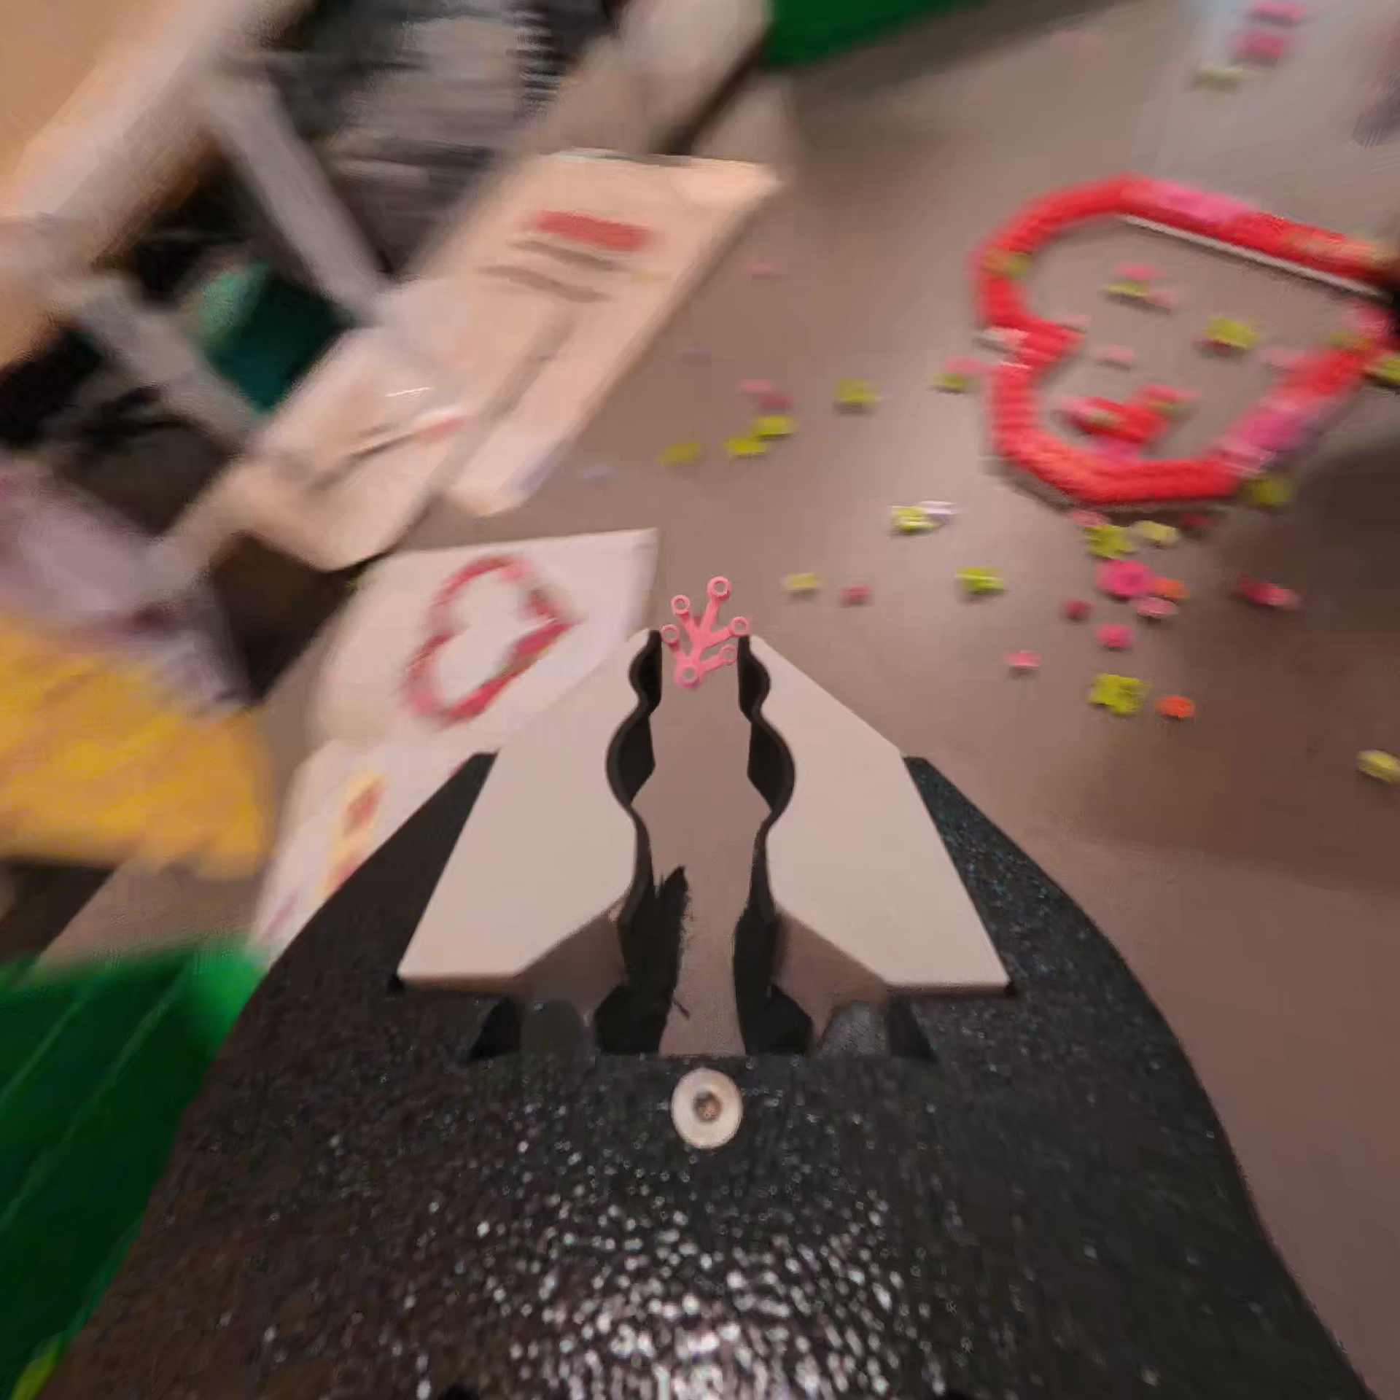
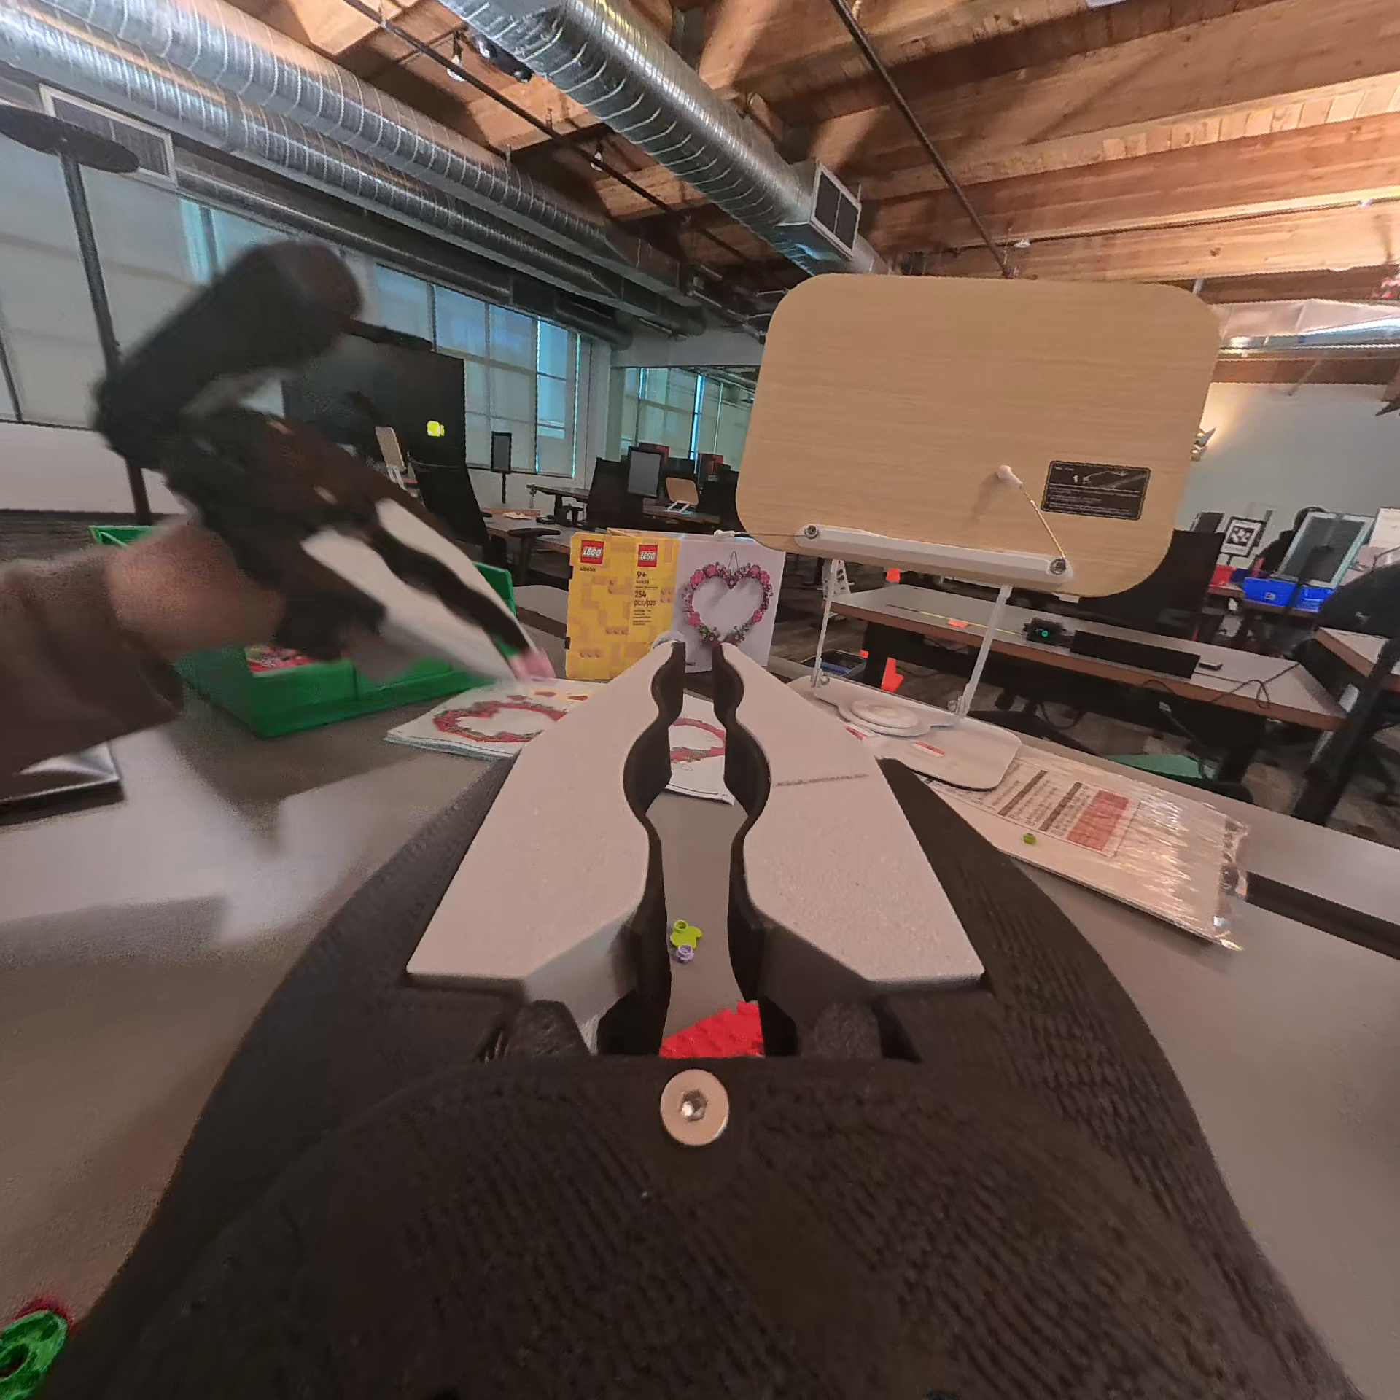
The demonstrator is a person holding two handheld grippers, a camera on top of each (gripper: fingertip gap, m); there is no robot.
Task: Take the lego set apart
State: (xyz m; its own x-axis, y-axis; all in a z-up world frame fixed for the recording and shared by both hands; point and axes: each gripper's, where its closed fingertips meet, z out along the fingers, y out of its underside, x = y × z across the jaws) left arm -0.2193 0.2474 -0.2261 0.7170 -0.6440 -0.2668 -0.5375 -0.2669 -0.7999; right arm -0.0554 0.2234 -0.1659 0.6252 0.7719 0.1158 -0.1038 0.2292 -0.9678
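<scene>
My left gripper [image 1: 701,644] is shut on a small pink branching lego piece [image 1: 701,636], pinched at the fingertips above the table. The red heart-shaped lego frame [image 1: 1167,348] lies blurred at the right, with loose lime and pink pieces [image 1: 977,579] scattered around it. In the right wrist view the left gripper [image 2: 523,659] is a blur at the left, held by a hand in a brown sleeve. My right gripper [image 2: 701,651] is nearly closed with nothing seen between its tips. A bit of the red frame [image 2: 716,1034] shows beneath it, beside a lime and a lilac piece [image 2: 684,939].
A green bin [image 2: 303,693] stands at the left. Instruction booklets with a heart picture [image 2: 492,720] lie ahead. A yellow lego box [image 2: 617,606] and a wooden book stand [image 2: 977,432] stand behind. Plastic bags [image 2: 1098,833] lie at the right. Left tips to right tips: about 20 cm.
</scene>
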